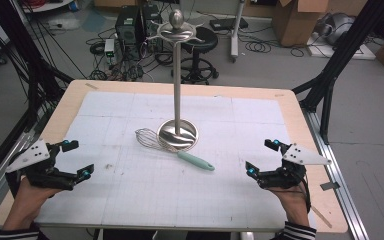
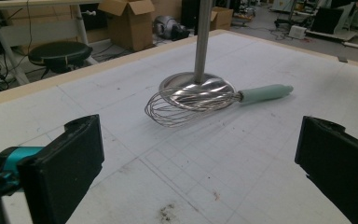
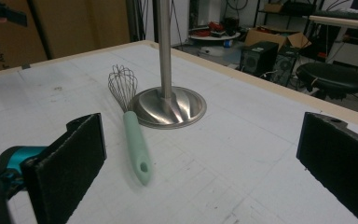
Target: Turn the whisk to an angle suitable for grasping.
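Here both hands rest low at the table's near corners, jaws apart.

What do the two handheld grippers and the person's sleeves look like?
Both the left gripper and the right gripper are black, each topped by a grey three-cornered plate dotted with small holes, with teal accents near the tips. Their fingers are flat black blocks with a textured pad face. A black cable trails from the right one. The sleeves are dark with white stripes.
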A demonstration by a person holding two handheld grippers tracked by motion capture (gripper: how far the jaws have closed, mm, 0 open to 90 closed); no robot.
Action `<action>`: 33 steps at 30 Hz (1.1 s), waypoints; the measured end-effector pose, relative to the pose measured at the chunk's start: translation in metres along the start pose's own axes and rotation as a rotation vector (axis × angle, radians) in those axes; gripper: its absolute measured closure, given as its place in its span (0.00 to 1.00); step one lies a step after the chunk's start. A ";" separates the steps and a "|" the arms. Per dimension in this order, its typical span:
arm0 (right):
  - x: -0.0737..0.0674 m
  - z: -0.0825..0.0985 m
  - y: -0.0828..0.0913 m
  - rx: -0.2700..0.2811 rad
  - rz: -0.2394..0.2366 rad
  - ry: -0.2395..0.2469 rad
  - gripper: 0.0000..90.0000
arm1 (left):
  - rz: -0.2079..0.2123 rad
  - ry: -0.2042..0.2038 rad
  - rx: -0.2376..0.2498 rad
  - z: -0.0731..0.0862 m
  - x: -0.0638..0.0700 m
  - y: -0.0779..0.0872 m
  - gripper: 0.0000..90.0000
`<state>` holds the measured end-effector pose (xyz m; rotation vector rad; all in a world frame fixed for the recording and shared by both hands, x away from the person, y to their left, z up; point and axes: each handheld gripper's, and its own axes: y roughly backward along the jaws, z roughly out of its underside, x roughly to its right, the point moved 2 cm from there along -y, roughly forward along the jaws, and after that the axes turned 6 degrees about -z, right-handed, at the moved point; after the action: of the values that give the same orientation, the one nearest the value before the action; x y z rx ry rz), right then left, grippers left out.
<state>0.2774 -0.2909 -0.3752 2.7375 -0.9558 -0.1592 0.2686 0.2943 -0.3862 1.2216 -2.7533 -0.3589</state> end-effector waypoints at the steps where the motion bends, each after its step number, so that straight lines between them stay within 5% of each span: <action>1: 0.000 0.000 0.000 0.000 -0.001 0.001 0.00 | -0.001 0.001 0.000 0.000 0.000 0.000 0.02; 17: -0.005 -0.006 -0.010 -0.041 -0.044 0.009 0.00 | 0.000 0.009 0.003 0.001 -0.003 0.000 0.02; 33: -0.015 -0.042 -0.047 -0.215 -0.125 0.108 0.00 | -0.002 0.008 -0.006 0.002 -0.005 -0.003 0.02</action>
<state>0.3012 -0.2379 -0.3466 2.5776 -0.6961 -0.1266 0.2735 0.2963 -0.3884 1.2211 -2.7421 -0.3616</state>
